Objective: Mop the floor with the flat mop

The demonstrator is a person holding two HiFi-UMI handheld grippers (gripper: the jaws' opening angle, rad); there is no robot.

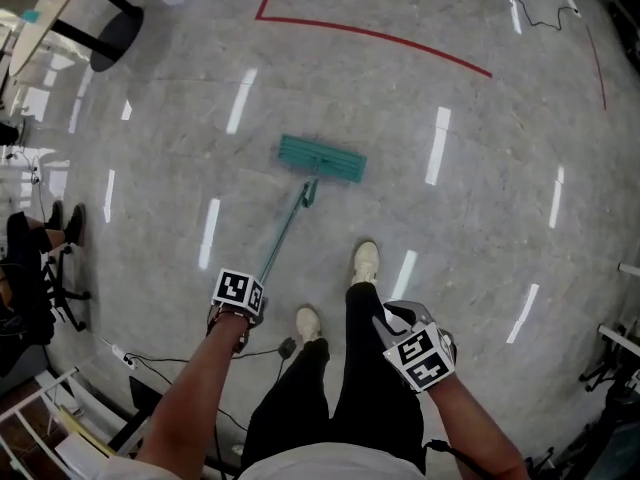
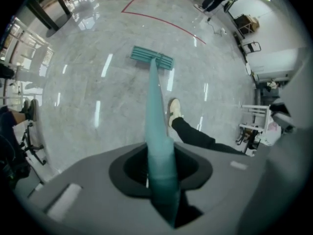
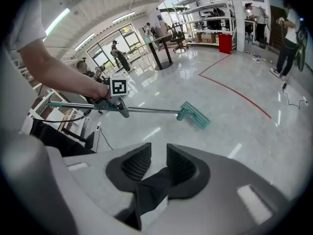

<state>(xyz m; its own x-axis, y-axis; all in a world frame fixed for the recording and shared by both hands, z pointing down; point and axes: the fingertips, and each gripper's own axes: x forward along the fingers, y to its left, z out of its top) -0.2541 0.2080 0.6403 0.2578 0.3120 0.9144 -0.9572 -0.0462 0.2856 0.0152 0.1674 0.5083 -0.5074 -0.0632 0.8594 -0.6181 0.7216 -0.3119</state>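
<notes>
The flat mop's teal head (image 1: pixel 322 158) lies flat on the grey floor ahead of me. Its thin handle (image 1: pixel 285 230) slants back to my left gripper (image 1: pixel 255 293), which is shut on the handle's upper part. In the left gripper view the handle (image 2: pixel 156 106) runs out from between the jaws of the left gripper (image 2: pixel 161 168) to the mop head (image 2: pixel 152 58). My right gripper (image 1: pixel 393 318) hovers by my right leg, off the mop. In its own view the right gripper (image 3: pixel 157 163) stands narrowly open with nothing held. That view also catches the left gripper (image 3: pixel 115 102), the handle (image 3: pixel 146 110) and the mop head (image 3: pixel 195 115).
My two shoes (image 1: pixel 366 261) (image 1: pixel 307 321) stand just behind the mop. A red tape line (image 1: pixel 380 36) crosses the floor beyond it. A black cable (image 1: pixel 285 348) and power strip (image 1: pixel 122 356) lie near my left foot. A round table base (image 1: pixel 115 33) sits far left; people (image 3: pixel 288 43) stand in the distance.
</notes>
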